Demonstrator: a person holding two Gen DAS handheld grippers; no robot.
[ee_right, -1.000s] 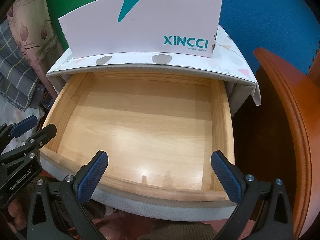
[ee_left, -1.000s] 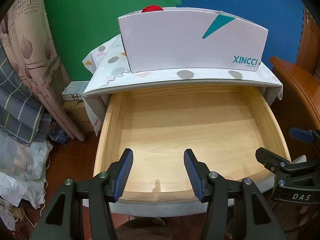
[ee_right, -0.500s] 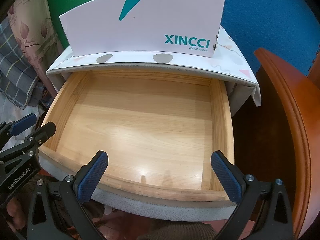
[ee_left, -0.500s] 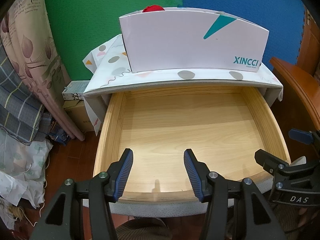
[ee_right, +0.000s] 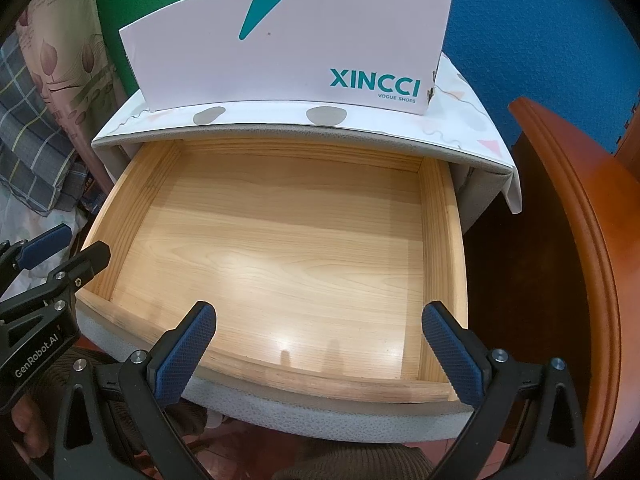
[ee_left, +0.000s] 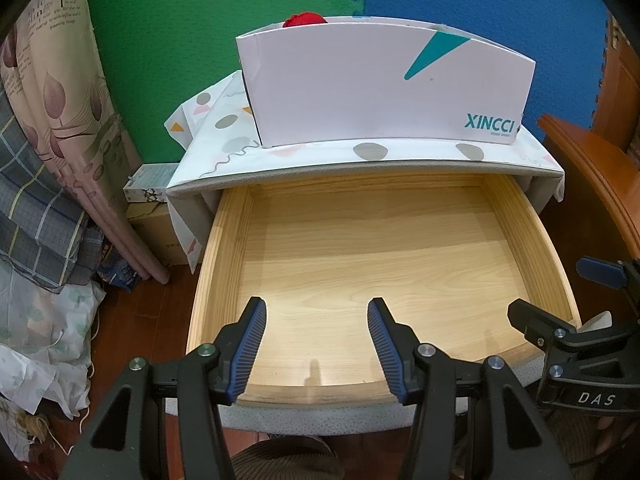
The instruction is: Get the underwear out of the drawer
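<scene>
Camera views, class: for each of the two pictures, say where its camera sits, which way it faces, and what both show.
Left wrist: on the left gripper, facing down into the open drawer; the right gripper shows at right.
Right wrist: on the right gripper, above the same drawer; the left gripper shows at left.
Shared: drawer, white shoe box.

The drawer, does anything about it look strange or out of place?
Yes. The drawer stands pulled out with nothing visible inside, only bare wood. Something red peeks above the white box on top.
</scene>
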